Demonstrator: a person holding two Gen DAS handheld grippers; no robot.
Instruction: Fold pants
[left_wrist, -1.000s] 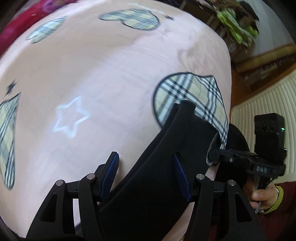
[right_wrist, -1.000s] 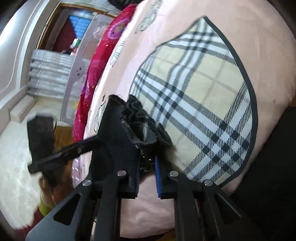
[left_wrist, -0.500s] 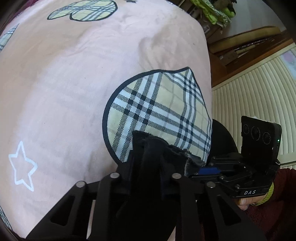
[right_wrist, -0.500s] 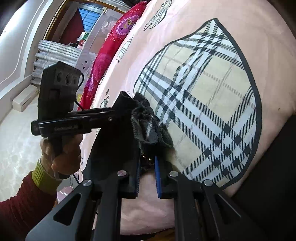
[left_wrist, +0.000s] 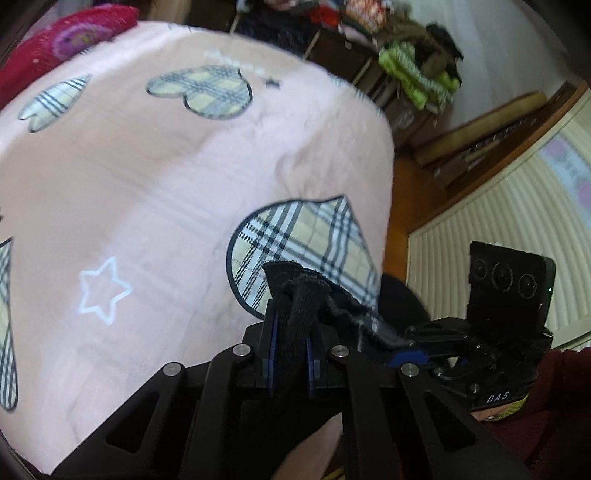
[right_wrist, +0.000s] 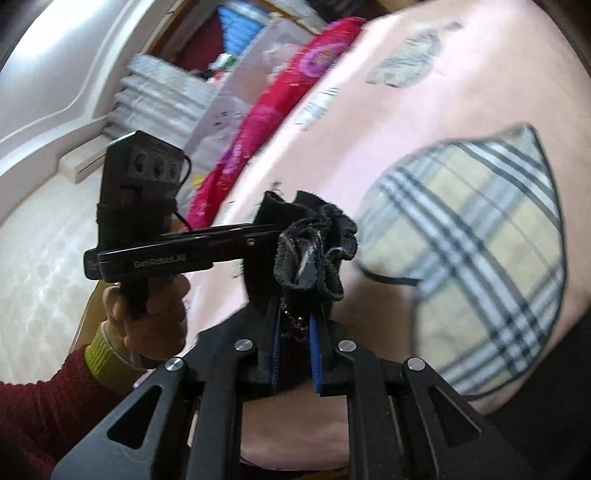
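Observation:
The black pants (left_wrist: 301, 314) are bunched at one end and held above a pink bed sheet (left_wrist: 166, 177). My left gripper (left_wrist: 290, 354) is shut on a thick fold of the pants. My right gripper (right_wrist: 295, 343) is shut on the pants (right_wrist: 314, 254) just beside it, on a frayed edge. The two grippers are close together, the right gripper showing in the left wrist view (left_wrist: 461, 347) and the left gripper in the right wrist view (right_wrist: 177, 254). The rest of the pants hangs below, hidden by the gripper bodies.
The sheet has plaid heart patches (left_wrist: 303, 251) and a white star (left_wrist: 103, 291). A red floral pillow (right_wrist: 280, 110) lies at the far side. The bed edge is at the right, with a radiator (left_wrist: 498, 236) and shelves of clothes (left_wrist: 417, 81) beyond.
My left gripper went from open around the pants to shut on them. Both grippers have lifted away from the sheet with the pants end held between them.

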